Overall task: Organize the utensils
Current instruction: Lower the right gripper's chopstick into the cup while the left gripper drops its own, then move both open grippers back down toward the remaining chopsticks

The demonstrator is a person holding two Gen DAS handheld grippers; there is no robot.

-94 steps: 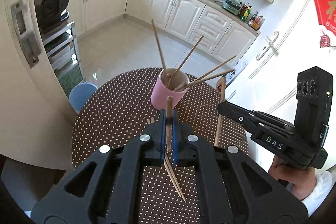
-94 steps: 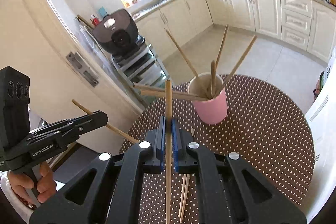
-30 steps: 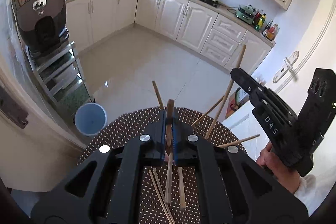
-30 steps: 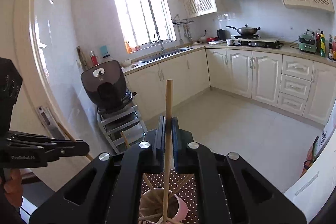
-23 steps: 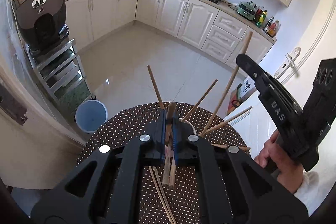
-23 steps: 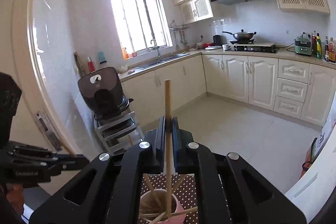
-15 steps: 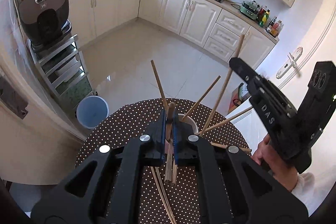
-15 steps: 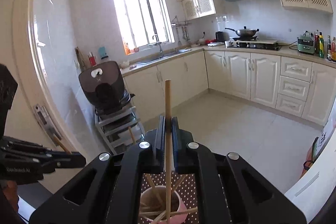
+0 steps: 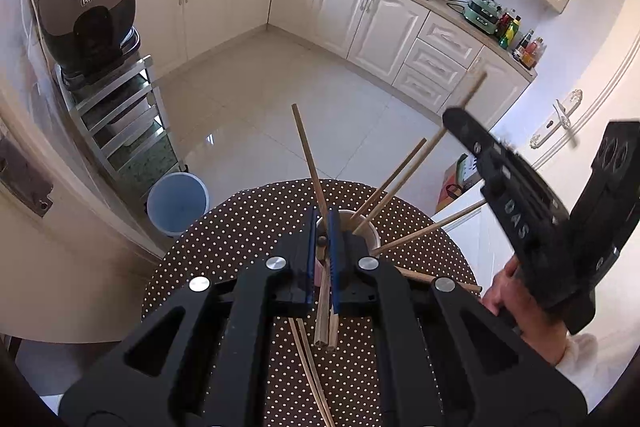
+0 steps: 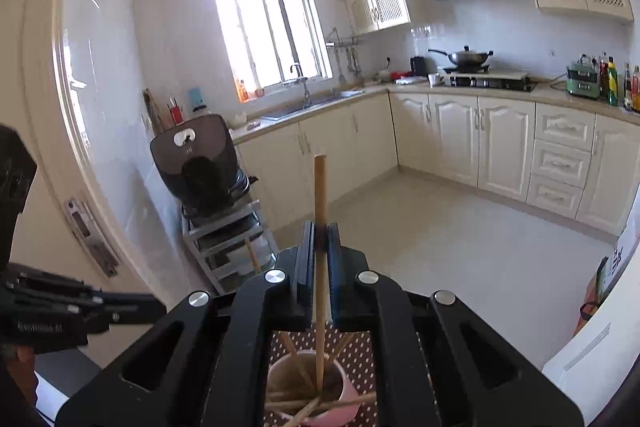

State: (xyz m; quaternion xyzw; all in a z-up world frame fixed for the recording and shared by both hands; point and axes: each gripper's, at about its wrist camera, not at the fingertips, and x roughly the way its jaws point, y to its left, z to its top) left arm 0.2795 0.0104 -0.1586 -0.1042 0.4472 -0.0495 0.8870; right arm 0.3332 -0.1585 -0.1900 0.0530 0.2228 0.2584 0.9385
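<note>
A pink cup (image 10: 352, 401) stands on the dotted table (image 9: 248, 223) with several wooden chopsticks leaning out of it; in the left wrist view its rim (image 9: 370, 233) shows just past my fingers. My right gripper (image 10: 320, 227) is shut on a chopstick (image 10: 320, 195), held upright over the cup with its lower end inside the mouth. It shows at the right of the left wrist view (image 9: 520, 203). My left gripper (image 9: 323, 223) is shut on a chopstick (image 9: 322, 241), just short of the cup. Loose chopsticks (image 9: 310, 371) lie on the table beneath it.
The round table ends close behind the cup, with tiled kitchen floor beyond. A blue bin (image 9: 178, 201) and a metal rack with a dark appliance (image 9: 88, 23) stand at the left. A white door (image 9: 568, 115) is at the right.
My right gripper has lowered its chopstick further into the cup. My left gripper stays near the cup, still holding its chopstick.
</note>
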